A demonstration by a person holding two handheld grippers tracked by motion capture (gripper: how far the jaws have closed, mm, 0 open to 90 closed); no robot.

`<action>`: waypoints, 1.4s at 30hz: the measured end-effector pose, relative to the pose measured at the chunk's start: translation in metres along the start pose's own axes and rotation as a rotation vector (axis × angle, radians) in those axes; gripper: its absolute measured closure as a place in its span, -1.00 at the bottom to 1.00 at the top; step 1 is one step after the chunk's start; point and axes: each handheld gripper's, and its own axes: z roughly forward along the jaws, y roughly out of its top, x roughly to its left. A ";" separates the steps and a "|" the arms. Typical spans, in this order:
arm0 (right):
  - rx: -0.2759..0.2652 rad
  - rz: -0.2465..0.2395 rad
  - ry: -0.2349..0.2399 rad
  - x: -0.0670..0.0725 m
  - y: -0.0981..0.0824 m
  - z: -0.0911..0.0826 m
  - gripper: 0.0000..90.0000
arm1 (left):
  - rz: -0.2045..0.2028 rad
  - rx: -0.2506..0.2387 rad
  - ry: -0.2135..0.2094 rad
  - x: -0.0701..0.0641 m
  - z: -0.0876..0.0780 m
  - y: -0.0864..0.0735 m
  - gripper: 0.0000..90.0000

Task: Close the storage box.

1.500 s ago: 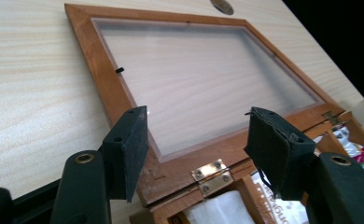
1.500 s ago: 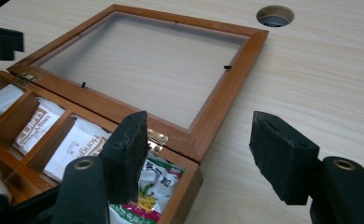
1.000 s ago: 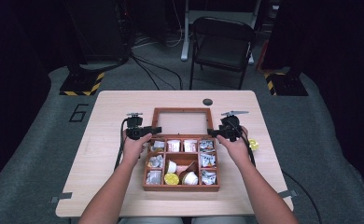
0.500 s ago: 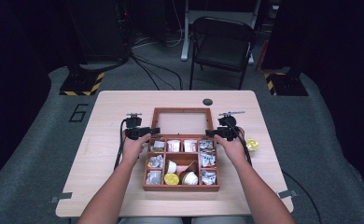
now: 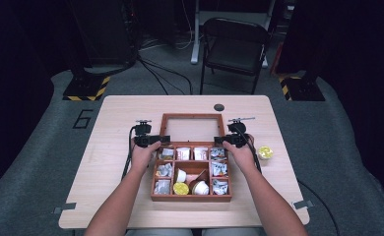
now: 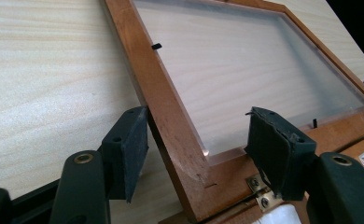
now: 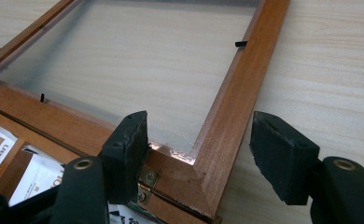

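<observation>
A wooden compartment box holds sachets and small cups, one with a yellow lid. Its hinged lid, a wooden frame around a clear pane, lies open and flat on the table behind it. My left gripper stands open over the lid's left corner by the hinge. In the left gripper view one pad is outside the frame rail and the other is over the pane. My right gripper is open astride the right corner; its own view shows the rail between the pads, with a gap on each side.
A small yellow-lidded cup sits on the table right of the box. A black round disc lies near the table's far edge. A folding chair stands beyond the table. Cables trail from both grippers.
My right gripper has sunk a little toward the lid's right corner. The left gripper, the box and the lid have stayed where they were.
</observation>
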 end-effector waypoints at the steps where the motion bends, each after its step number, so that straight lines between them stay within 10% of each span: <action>1: 0.000 0.000 0.000 0.000 0.000 0.000 -0.19 | 0.000 0.000 0.000 0.000 0.000 0.000 -0.15; 30: 0.052 0.066 0.005 -0.001 0.009 0.016 -0.40 | -0.091 -0.011 -0.068 0.007 0.012 -0.001 -0.23; 42: 0.059 0.093 0.064 -0.011 0.008 0.019 -0.44 | -0.049 0.037 -0.045 0.003 0.015 0.006 -0.36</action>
